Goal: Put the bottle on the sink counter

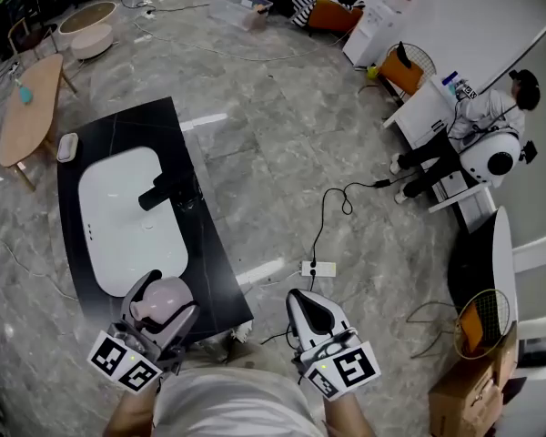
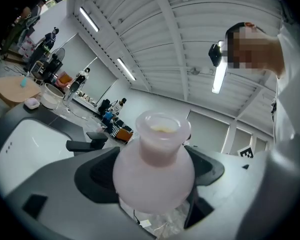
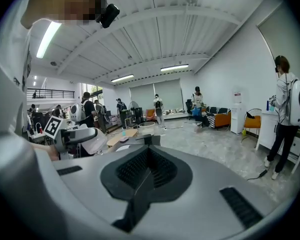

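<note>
A pale pink, round-bellied bottle (image 1: 170,293) with a wide neck sits between the jaws of my left gripper (image 1: 162,304), which is shut on its belly. In the left gripper view the bottle (image 2: 155,171) fills the space between the dark pads (image 2: 97,176), mouth pointing away. It hangs over the near end of the black sink counter (image 1: 209,244), beside the white basin (image 1: 118,217) with its black faucet (image 1: 159,192). My right gripper (image 1: 315,314) is off the counter's right side over the floor, shut and holding nothing (image 3: 149,151).
A small soap dish (image 1: 66,147) lies on the counter's far left corner. A wooden table (image 1: 29,112) stands further left. On the floor to the right are a power strip (image 1: 313,269) with a cable, a seated person (image 1: 464,121) and a cardboard box (image 1: 473,391).
</note>
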Motion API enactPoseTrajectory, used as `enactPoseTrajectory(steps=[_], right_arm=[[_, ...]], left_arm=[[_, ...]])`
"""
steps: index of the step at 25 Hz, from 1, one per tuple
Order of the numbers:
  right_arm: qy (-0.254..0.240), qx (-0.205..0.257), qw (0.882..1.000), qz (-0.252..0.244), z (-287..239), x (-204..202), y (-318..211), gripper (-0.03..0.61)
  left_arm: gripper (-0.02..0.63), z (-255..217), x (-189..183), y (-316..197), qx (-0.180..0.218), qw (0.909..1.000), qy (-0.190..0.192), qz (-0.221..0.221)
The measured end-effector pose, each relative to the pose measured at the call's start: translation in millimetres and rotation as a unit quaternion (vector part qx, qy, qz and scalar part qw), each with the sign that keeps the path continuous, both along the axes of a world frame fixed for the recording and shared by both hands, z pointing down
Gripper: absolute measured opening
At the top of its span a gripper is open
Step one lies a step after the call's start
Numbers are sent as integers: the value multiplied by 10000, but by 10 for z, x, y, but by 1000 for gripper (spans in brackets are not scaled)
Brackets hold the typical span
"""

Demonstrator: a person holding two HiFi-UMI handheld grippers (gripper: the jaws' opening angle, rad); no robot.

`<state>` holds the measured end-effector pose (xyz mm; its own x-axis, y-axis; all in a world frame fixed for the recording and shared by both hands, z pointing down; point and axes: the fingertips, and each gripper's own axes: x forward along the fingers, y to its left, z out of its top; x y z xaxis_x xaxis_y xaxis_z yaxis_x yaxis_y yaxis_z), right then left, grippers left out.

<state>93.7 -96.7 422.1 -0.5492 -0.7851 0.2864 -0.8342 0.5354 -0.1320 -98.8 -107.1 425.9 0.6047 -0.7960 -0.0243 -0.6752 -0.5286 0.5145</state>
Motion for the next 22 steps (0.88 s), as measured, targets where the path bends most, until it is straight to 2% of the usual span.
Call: enactPoseTrajectory(steps=[9, 22], right_arm=[[129, -243, 9996, 33, 194, 93, 138, 9], [192, -259, 9994, 123, 216, 246, 279, 9]], left_arm=[[403, 611, 224, 23, -364, 9981, -467, 146], [403, 1462, 500, 103, -817, 9896, -1122, 379]])
